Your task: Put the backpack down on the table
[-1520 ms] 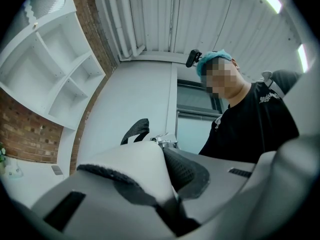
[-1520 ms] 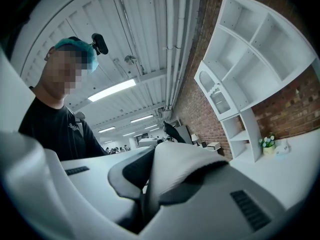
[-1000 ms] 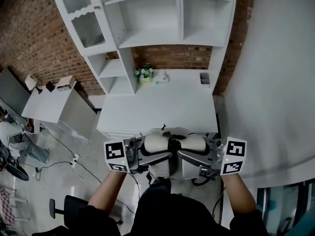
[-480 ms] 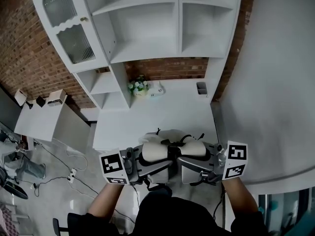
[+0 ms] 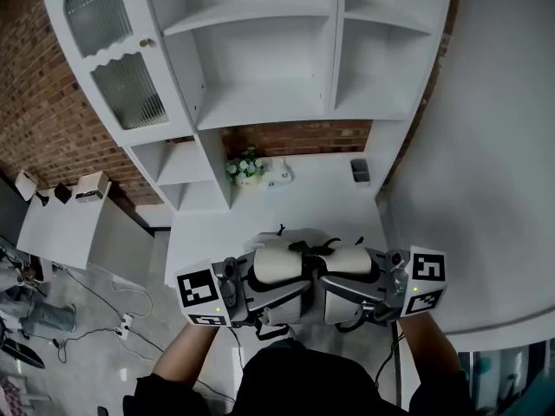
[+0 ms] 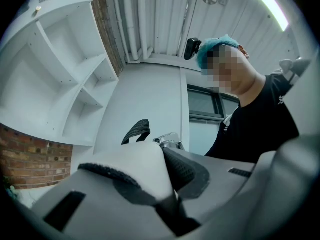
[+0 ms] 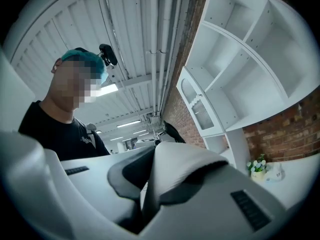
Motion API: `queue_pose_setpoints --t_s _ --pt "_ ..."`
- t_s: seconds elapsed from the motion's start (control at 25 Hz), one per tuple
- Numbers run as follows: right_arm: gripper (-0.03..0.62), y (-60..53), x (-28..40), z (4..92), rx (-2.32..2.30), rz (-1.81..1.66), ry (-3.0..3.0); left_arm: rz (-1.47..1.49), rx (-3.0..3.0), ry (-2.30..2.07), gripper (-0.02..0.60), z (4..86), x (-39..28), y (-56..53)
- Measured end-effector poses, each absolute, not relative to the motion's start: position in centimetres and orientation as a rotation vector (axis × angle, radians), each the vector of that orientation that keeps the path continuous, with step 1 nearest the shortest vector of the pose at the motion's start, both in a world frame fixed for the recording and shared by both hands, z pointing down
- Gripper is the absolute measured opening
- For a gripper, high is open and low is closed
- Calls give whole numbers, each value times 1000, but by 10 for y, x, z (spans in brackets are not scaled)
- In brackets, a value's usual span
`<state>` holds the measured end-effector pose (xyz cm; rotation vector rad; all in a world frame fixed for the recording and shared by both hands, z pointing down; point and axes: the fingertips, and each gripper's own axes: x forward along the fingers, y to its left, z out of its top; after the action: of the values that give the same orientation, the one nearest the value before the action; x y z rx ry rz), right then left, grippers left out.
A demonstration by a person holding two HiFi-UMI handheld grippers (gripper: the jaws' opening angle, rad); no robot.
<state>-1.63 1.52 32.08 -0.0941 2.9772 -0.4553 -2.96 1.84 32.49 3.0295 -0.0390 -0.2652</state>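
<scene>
A cream-white backpack [image 5: 299, 256] with black straps hangs between my two grippers, over the front edge of the white table [image 5: 286, 206]. My left gripper [image 5: 260, 282] is shut on its left padded shoulder strap [image 6: 132, 166], which fills the gap between the jaws in the left gripper view. My right gripper [image 5: 340, 282] is shut on the right padded strap [image 7: 175, 164] in the same way. A black carry loop [image 6: 136, 131] sticks up above the bag. The lower part of the bag is hidden behind the grippers and my arms.
A small flower pot [image 5: 245, 167], a white object [image 5: 276, 176] and a grey cup [image 5: 360, 170] stand at the back of the table. White shelving [image 5: 260, 50] with a glass-door cabinet [image 5: 121, 68] rises above it. A second white table [image 5: 61, 215] and floor cables lie left.
Both grippers have carried the backpack forward, from in front of the table to over its front edge, and a little higher. The shelving now looms closer. Both grips are unchanged.
</scene>
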Motion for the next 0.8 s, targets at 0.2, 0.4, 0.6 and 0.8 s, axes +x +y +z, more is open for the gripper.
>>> queue_pose_setpoints --t_s 0.2,0.4,0.6,0.8 --pt "42 -16 -35 318 -135 -431 2978 -276 3030 -28 54 322 -48 -11" --pt "43 -42 -46 309 -170 -421 2960 -337 3042 -30 54 311 -60 -35" --pt "43 -66 -49 304 -195 -400 2961 -343 3061 -26 54 307 -62 -59" --pt "43 -87 -51 313 -235 -452 2966 -310 3028 -10 54 316 -63 -80"
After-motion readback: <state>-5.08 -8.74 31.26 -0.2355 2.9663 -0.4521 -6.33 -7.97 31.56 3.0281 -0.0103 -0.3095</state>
